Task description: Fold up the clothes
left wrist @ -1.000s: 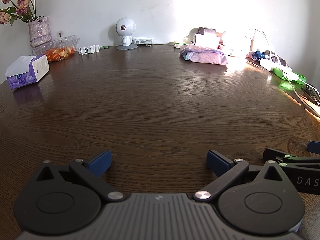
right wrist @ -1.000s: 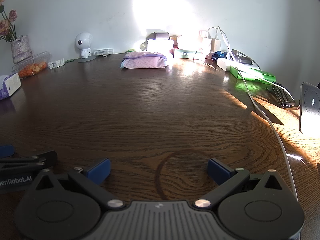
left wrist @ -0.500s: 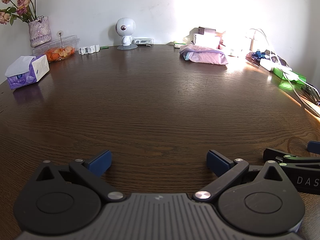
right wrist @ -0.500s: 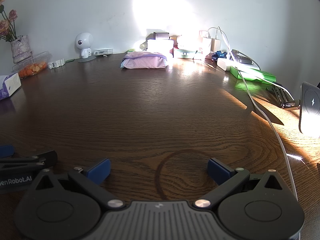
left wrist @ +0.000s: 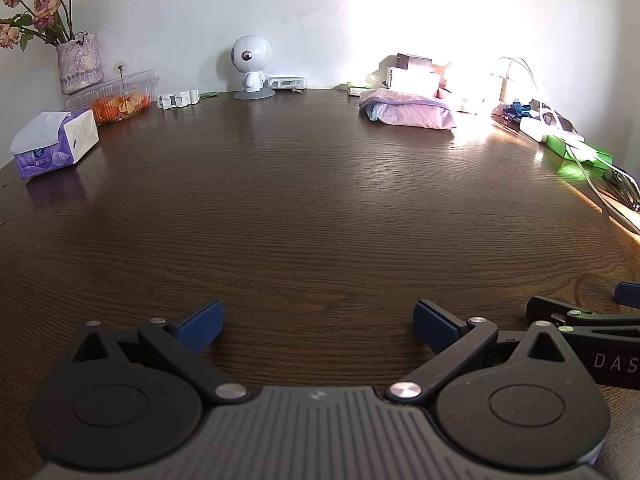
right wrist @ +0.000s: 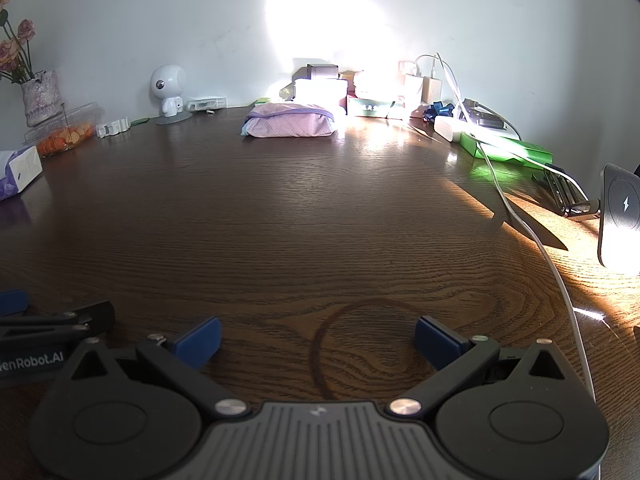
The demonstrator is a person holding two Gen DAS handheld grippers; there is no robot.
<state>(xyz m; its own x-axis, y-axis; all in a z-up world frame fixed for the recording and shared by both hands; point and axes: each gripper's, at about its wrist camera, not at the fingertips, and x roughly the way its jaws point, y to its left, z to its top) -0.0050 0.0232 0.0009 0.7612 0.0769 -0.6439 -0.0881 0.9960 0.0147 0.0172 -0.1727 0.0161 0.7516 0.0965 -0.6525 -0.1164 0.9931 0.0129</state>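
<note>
Both grippers low over the bare middle of the wooden table (left wrist: 320,200), jaws spread wide, nothing between them.

Left gripper (left wrist: 318,322) and right gripper (right wrist: 318,336) sit side by side; each view catches only an edge of the other. The folded pink garment (left wrist: 408,112) lies at the far edge of the table, well apart from both. Left of the garment: a clear plastic box (left wrist: 116,96) holding orange pieces, hard to identify, and an open tissue box (left wrist: 54,144) with a sheet sticking up. Only the right view shows the charging stand (right wrist: 620,216), cut off by the frame. Sun glare washes out the boxes behind the garment.
</note>
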